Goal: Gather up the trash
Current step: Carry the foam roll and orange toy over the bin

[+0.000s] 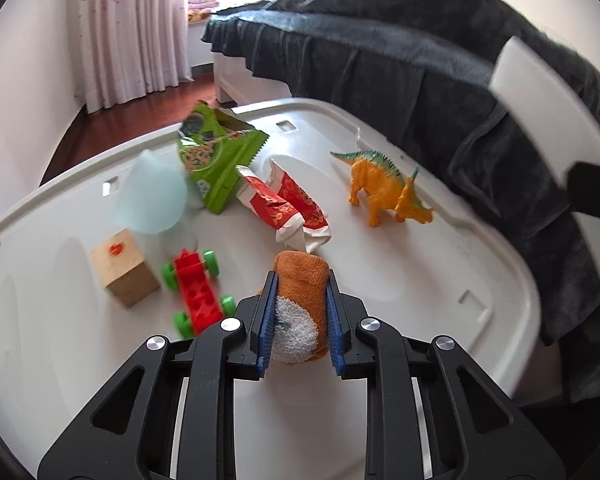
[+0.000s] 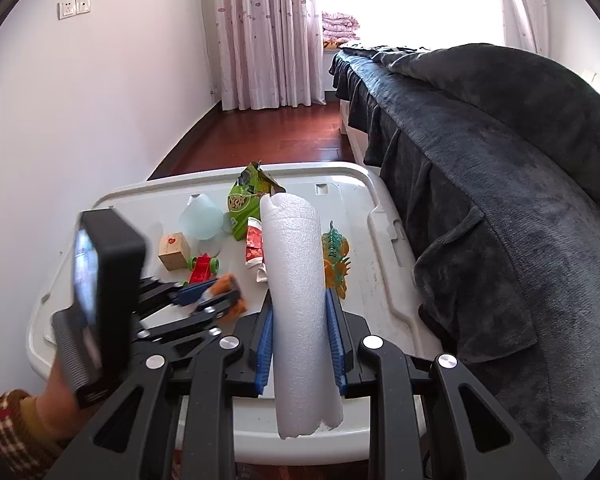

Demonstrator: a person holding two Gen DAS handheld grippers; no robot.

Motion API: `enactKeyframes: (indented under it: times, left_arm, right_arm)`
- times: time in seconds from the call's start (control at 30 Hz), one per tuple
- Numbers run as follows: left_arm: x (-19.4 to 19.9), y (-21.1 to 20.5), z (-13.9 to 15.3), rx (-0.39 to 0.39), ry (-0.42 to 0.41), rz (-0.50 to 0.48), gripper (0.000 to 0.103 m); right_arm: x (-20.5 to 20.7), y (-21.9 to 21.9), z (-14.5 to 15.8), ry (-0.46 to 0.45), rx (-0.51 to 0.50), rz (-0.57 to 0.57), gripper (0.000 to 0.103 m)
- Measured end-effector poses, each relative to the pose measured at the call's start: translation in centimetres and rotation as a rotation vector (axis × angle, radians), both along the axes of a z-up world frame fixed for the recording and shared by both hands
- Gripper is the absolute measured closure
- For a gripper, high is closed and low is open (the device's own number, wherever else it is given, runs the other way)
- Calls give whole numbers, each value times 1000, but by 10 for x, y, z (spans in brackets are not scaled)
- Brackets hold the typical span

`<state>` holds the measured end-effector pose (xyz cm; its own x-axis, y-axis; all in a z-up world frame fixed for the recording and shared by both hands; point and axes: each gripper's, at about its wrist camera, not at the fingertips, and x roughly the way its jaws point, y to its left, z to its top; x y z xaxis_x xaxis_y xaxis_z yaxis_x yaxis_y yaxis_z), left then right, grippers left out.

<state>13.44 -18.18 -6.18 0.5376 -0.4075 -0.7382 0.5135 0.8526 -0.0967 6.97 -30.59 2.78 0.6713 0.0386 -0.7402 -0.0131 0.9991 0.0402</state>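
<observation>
My left gripper [image 1: 300,280] is shut on a rolled orange-and-white cloth [image 1: 302,308] on the white lid [image 1: 420,280]; its blue pads press both sides. In the right wrist view the left gripper [image 2: 216,292] is low on the left with the orange cloth [image 2: 224,284] in it. My right gripper [image 2: 299,298] is shut on a white foam tube [image 2: 296,280] that sticks out above and below the pads. On the lid lie a green snack bag [image 1: 216,156], a crumpled red-and-white wrapper [image 1: 288,204] and a pale blue plastic piece [image 1: 152,196].
Toys share the lid: a wooden cube [image 1: 124,272], a red block car with green wheels [image 1: 198,296] and an orange dinosaur [image 1: 388,188]. A bed under a dark blanket [image 2: 500,160] runs along the right. A hand with a checked sleeve [image 2: 56,400] holds the left gripper.
</observation>
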Motion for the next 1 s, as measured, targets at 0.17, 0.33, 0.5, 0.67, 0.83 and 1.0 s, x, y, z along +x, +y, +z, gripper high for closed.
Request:
enactKeyframes:
  times: [0.17,0.33,0.5,0.67,0.83,1.0]
  left_arm:
    - [-38,28,28,-2,-27,79,81]
    - [-90,81,49,7,-35,225,81]
    - [-148,136,50,12,-23,374,81]
    - [-199,168,34,12,-1,469,81]
    - [-231,181,20,6,14,504,81]
    - [-240,182,8,8,30,527,81]
  right_arm:
    - [-7,12,9,-19,-8,22,79]
    - [-32,43,18,-40,-11,73,79]
    - [-79,79,6,-16,3,122,79]
    - [-135,115,-34,66,-5,162,79]
    - [-173,133,-76,157,-33,163,79]
    - [-179,131,-94,180,-63,126,79]
